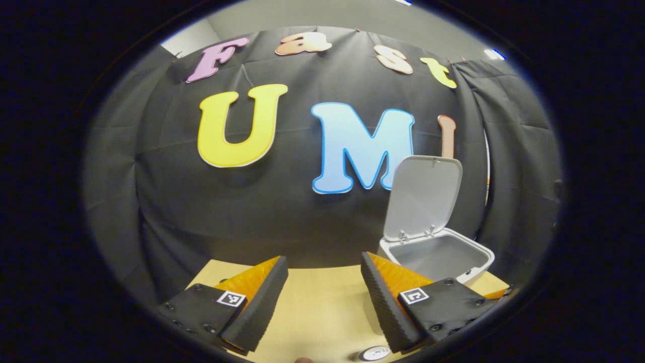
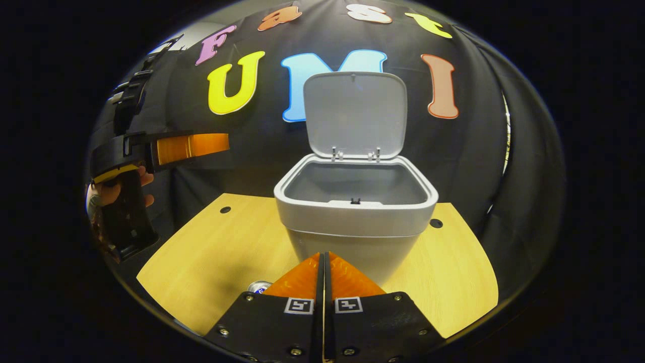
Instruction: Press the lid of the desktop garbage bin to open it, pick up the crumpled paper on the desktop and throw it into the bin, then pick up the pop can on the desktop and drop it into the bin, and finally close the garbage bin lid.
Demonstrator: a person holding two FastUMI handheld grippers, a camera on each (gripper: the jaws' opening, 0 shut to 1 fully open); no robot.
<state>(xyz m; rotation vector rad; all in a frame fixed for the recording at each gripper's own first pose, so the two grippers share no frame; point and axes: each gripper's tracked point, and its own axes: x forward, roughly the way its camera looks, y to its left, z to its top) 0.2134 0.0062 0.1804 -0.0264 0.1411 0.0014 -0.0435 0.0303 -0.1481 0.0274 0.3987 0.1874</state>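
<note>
Right gripper view: bin (image 2: 355, 212) stands just ahead of pressed-together jaws, lid (image 2: 355, 113) already up; can (image 2: 259, 287) lies beside them on the bench (image 2: 211, 252). Left gripper (image 1: 325, 282) jaws are spread, empty. Paper unseen; can and closing remain

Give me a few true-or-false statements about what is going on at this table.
1. The bin's lid stands open. True.
2. The right gripper has its fingers spread wide. False: they are shut together, nothing between them.
3. The left gripper is open. True.
4. The bin lies tipped on its side. False: it stands upright on the wooden table.
5. A can top shows beside the right gripper. True.
</note>
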